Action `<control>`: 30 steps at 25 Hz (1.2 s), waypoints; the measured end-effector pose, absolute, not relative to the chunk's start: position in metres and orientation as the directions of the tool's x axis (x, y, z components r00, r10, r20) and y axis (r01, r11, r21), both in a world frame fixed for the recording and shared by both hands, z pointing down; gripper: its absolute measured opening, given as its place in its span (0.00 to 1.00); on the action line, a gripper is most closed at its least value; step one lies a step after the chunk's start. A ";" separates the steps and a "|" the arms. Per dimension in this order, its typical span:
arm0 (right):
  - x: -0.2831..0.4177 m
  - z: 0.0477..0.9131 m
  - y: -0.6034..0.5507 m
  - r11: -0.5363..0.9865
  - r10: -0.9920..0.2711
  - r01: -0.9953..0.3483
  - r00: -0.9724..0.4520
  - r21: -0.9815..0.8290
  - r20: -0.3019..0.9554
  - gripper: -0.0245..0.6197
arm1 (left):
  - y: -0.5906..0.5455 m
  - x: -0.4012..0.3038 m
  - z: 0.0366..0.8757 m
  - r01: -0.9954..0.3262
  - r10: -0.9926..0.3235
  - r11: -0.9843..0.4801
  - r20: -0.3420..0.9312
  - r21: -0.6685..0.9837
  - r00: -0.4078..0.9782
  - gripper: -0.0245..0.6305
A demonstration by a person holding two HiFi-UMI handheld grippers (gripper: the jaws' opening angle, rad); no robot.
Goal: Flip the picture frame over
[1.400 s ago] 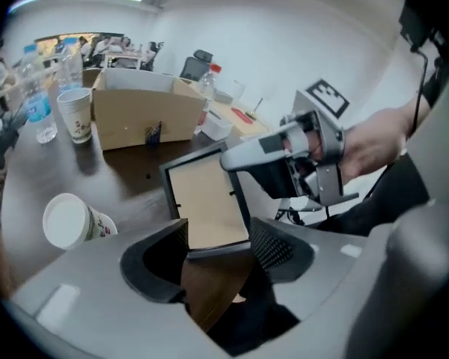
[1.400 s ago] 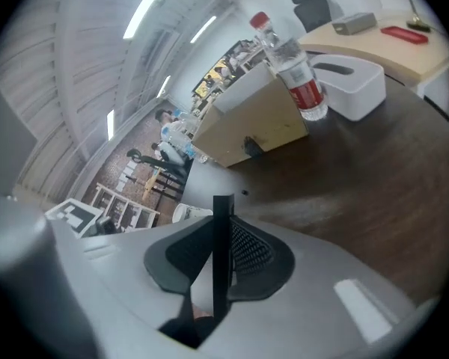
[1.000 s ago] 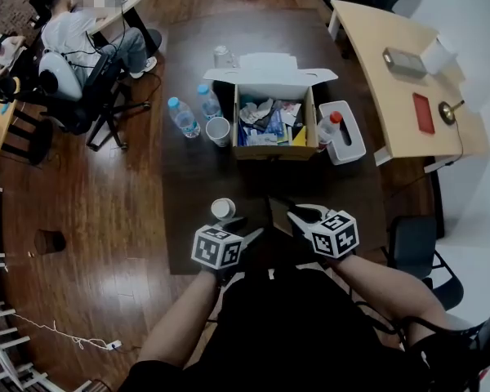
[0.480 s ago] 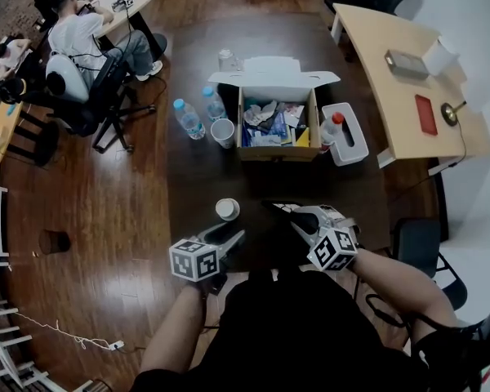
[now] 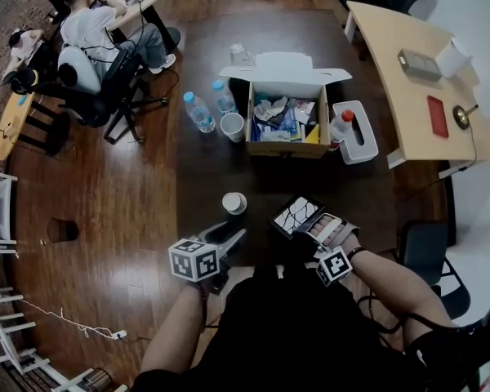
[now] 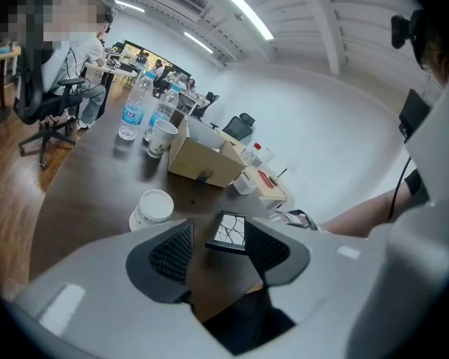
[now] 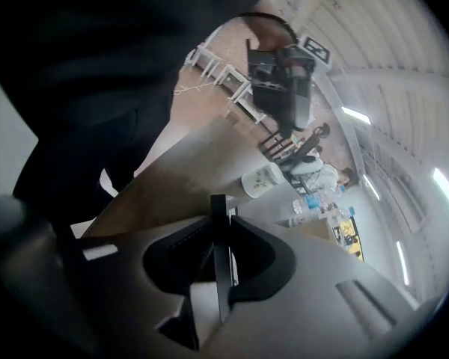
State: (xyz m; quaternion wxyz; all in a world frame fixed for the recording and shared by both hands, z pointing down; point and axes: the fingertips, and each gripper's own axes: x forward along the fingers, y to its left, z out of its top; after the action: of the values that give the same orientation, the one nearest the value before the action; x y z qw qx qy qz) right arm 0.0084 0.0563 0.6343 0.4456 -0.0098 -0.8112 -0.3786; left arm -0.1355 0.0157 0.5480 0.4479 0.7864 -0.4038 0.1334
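Observation:
The picture frame [image 5: 296,215], black-edged with a white picture crossed by dark lines, hangs face up over the dark table's near edge. My right gripper [image 5: 309,229] is shut on its near edge. In the right gripper view the frame [image 7: 218,268] stands edge-on, pinched between the pads of that gripper [image 7: 218,256]. My left gripper [image 5: 233,233] hovers to the frame's left, apart from it. It is open with nothing in it, and its jaws have just been closing a little. In the left gripper view the frame [image 6: 228,232] lies beyond the gap of that gripper [image 6: 218,249].
An upside-down paper cup [image 5: 234,204] stands just beyond my left gripper. Farther back are an open cardboard box [image 5: 286,149] of clutter, two water bottles [image 5: 200,111], another cup [image 5: 232,126] and a white bin [image 5: 358,133]. A seated person [image 5: 90,27] is at far left.
My right gripper has rolled over and sunk, turning the frame from dark side up to picture side up. My left gripper has drawn back to the left, away from the frame.

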 end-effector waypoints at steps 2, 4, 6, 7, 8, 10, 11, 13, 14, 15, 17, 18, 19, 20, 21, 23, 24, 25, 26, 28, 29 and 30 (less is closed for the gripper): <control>0.014 0.654 0.069 0.688 -0.300 0.411 -0.589 0.598 0.751 0.16 | 0.020 -0.139 0.549 -0.763 -0.514 -0.263 0.583 0.591 0.629 0.35; 0.020 0.671 0.077 0.684 -0.286 0.442 -0.569 0.580 0.771 0.16 | 0.025 -0.141 0.550 -0.770 -0.510 -0.252 0.596 0.586 0.620 0.35; 0.029 0.687 0.078 0.696 -0.294 0.447 -0.536 0.562 0.791 0.16 | 0.030 -0.143 0.551 -0.774 -0.506 -0.243 0.605 0.584 0.615 0.35; 0.033 0.695 0.078 0.710 -0.296 0.442 -0.519 0.548 0.802 0.17 | 0.031 -0.144 0.551 -0.773 -0.505 -0.240 0.605 0.587 0.616 0.35; 0.037 0.703 0.078 0.730 -0.294 0.432 -0.502 0.530 0.814 0.18 | 0.032 -0.143 0.551 -0.770 -0.506 -0.239 0.601 0.592 0.619 0.35; 0.044 0.714 0.075 0.781 -0.280 0.399 -0.464 0.481 0.840 0.20 | 0.030 -0.142 0.552 -0.756 -0.513 -0.243 0.581 0.608 0.632 0.35; 0.045 0.715 0.073 0.814 -0.260 0.371 -0.456 0.447 0.851 0.22 | 0.028 -0.140 0.552 -0.747 -0.520 -0.250 0.565 0.616 0.641 0.35; 0.045 0.708 0.076 0.891 -0.188 0.287 -0.475 0.353 0.860 0.23 | 0.022 -0.135 0.550 -0.725 -0.539 -0.266 0.526 0.636 0.658 0.34; 0.045 0.700 0.078 0.925 -0.148 0.236 -0.496 0.296 0.856 0.23 | 0.018 -0.133 0.549 -0.713 -0.550 -0.273 0.503 0.646 0.667 0.33; 0.045 0.690 0.080 0.956 -0.106 0.181 -0.522 0.231 0.847 0.23 | 0.014 -0.130 0.547 -0.700 -0.561 -0.282 0.479 0.656 0.675 0.33; 0.045 0.664 0.082 0.996 -0.027 0.049 -0.592 0.069 0.806 0.23 | 0.004 -0.124 0.539 -0.673 -0.587 -0.312 0.421 0.671 0.692 0.29; 0.045 0.650 0.078 0.999 -0.007 -0.035 -0.638 -0.020 0.770 0.23 | -0.002 -0.119 0.534 -0.661 -0.602 -0.333 0.388 0.672 0.698 0.26; 0.045 0.634 0.069 0.985 -0.017 -0.134 -0.691 -0.105 0.723 0.23 | -0.009 -0.115 0.528 -0.653 -0.620 -0.356 0.354 0.668 0.700 0.24; 0.047 0.619 0.054 0.952 -0.062 -0.245 -0.743 -0.185 0.666 0.23 | -0.017 -0.111 0.522 -0.652 -0.639 -0.378 0.324 0.658 0.698 0.19; 0.051 0.603 0.035 0.895 -0.141 -0.360 -0.788 -0.263 0.600 0.21 | -0.025 -0.107 0.517 -0.656 -0.657 -0.396 0.301 0.642 0.691 0.11; 0.070 0.575 -0.007 0.722 -0.369 -0.566 -0.802 -0.398 0.471 0.16 | -0.037 -0.098 0.515 -0.675 -0.676 -0.418 0.289 0.608 0.678 0.04; 0.084 0.568 -0.025 0.625 -0.483 -0.645 -0.762 -0.440 0.431 0.12 | -0.042 -0.093 0.518 -0.686 -0.677 -0.422 0.296 0.592 0.673 0.04; 0.099 0.567 -0.038 0.538 -0.572 -0.706 -0.707 -0.461 0.415 0.05 | -0.046 -0.089 0.522 -0.698 -0.680 -0.425 0.305 0.576 0.667 0.04; 0.113 0.571 -0.045 0.469 -0.630 -0.751 -0.653 -0.465 0.420 0.04 | -0.050 -0.087 0.527 -0.713 -0.688 -0.425 0.313 0.557 0.655 0.04; 0.129 0.591 -0.047 0.400 -0.669 -0.804 -0.585 -0.441 0.459 0.04 | -0.055 -0.092 0.538 -0.764 -0.724 -0.410 0.330 0.498 0.605 0.04; 0.131 0.602 -0.045 0.392 -0.666 -0.816 -0.570 -0.424 0.482 0.04 | -0.057 -0.099 0.541 -0.795 -0.749 -0.395 0.339 0.460 0.569 0.04; 0.132 0.610 -0.043 0.393 -0.657 -0.823 -0.564 -0.410 0.501 0.04 | -0.058 -0.107 0.544 -0.824 -0.773 -0.378 0.345 0.422 0.532 0.04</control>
State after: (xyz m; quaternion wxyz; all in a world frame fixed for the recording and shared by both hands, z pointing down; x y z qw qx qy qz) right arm 0.1320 -0.0429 0.6097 0.1300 0.4486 -0.8245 0.3196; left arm -0.1068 -0.0578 0.5438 0.2811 0.8287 -0.4818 0.0450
